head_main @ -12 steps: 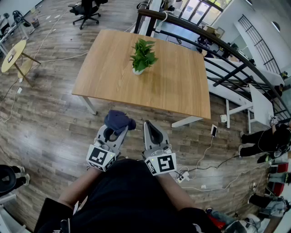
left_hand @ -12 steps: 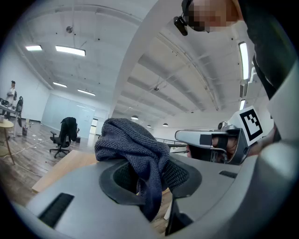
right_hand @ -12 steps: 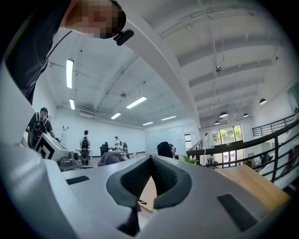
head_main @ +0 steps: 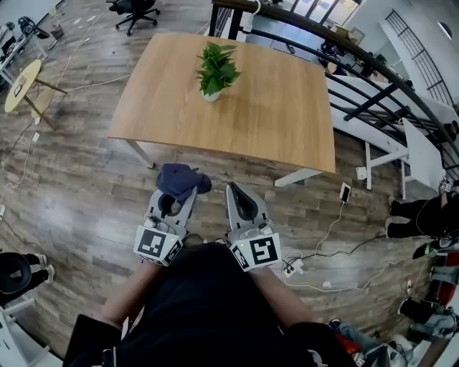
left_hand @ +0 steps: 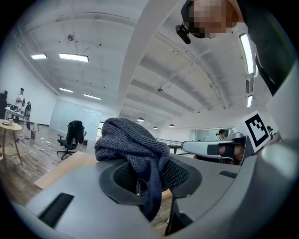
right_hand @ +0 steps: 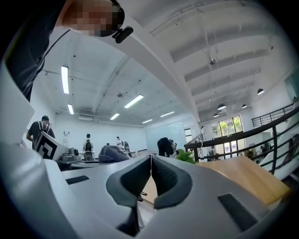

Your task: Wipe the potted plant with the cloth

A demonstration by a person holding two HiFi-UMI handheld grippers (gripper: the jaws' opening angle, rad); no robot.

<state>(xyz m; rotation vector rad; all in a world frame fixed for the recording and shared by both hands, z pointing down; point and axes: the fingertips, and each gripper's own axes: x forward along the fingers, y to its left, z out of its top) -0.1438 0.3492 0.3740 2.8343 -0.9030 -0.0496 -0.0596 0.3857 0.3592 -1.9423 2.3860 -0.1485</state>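
A small green potted plant (head_main: 215, 72) in a white pot stands on the far half of a wooden table (head_main: 287, 122); its leaves (right_hand: 188, 157) peep past the right jaw. My left gripper (head_main: 181, 192) is shut on a bunched dark blue cloth (head_main: 181, 179), held level over the floor short of the table's near edge. The cloth (left_hand: 133, 149) fills the left gripper view, pinched between the pads and hanging down. My right gripper (head_main: 240, 195) is beside it, shut with nothing between its pads (right_hand: 163, 179).
The table's white legs (head_main: 140, 154) stand just ahead of the grippers. A black railing (head_main: 373, 79) runs along the right. Cables and a power strip (head_main: 290, 269) lie on the wood floor at right. A small round table (head_main: 21, 86) and office chair (head_main: 136, 11) are at far left.
The view has shifted closer to the table: the plant and table sit slightly higher and leftward in the head view. Both grippers keep their hold and spacing.
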